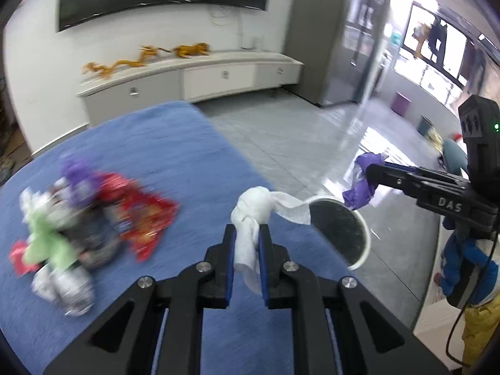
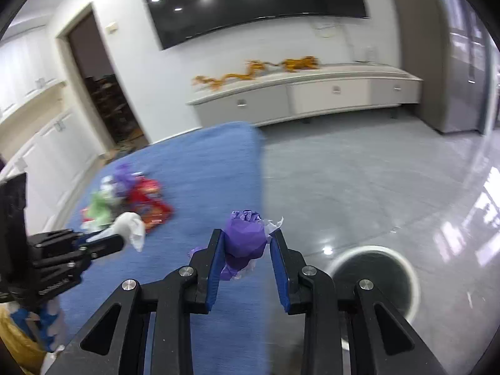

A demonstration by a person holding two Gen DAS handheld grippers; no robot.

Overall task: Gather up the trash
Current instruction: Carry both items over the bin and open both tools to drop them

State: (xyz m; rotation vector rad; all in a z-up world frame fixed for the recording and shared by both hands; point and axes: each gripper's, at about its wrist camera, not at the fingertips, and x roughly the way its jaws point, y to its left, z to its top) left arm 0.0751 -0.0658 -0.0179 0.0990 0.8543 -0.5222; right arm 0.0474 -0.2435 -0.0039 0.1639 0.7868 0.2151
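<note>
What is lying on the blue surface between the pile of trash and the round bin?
Nothing lies there: the blue surface is bare from the trash pile to the bin beside its edge. Both wrist views show this.

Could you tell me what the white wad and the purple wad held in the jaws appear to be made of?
White wad: probably soft matte tissue paper, given its thin, limp trailing sheet. Purple wad: apparently crumpled matte paper with sharp creases and a pale torn edge.

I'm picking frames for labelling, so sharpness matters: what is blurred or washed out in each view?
Left wrist view: the trash pile on the blue cloth is smeared by motion, and the window is blown out. Right wrist view: the pile is soft too, glare streaks the floor, and straight lines bow.
</note>
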